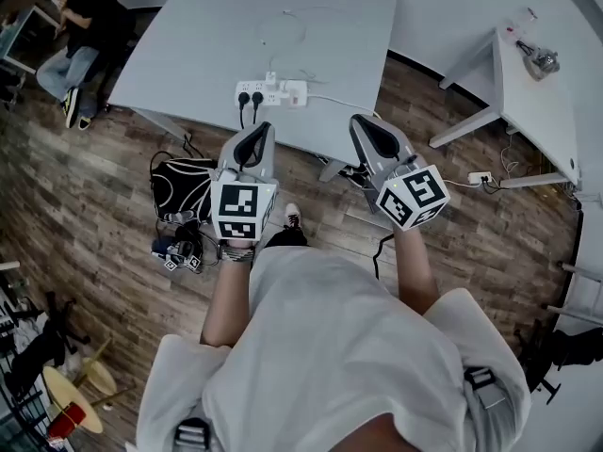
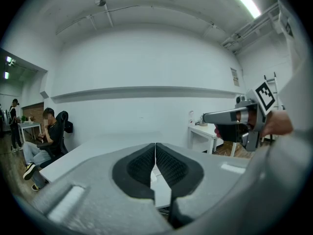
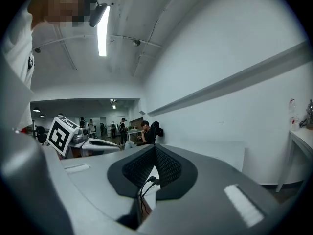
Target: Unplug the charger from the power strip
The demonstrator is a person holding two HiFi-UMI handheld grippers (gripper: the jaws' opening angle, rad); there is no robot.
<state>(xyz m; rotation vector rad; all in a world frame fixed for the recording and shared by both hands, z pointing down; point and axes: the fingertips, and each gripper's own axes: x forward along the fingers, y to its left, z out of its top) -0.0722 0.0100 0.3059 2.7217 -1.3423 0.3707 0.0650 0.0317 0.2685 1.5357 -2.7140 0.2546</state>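
My left gripper (image 1: 258, 131) and right gripper (image 1: 362, 121) hang short of the table (image 1: 207, 26), jaws together, empty. Charger (image 1: 271, 79) sits in the power strip (image 1: 283, 93) (black plugs (image 1: 250, 97) adjacent); pulling unbraced, I may drag the strip off.

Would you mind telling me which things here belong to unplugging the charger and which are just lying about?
For the job:
power strip on the grey table
white charger plugged into it
left gripper and right gripper, both shut, empty

Lying about:
black bag on the floor
white side table
seated person
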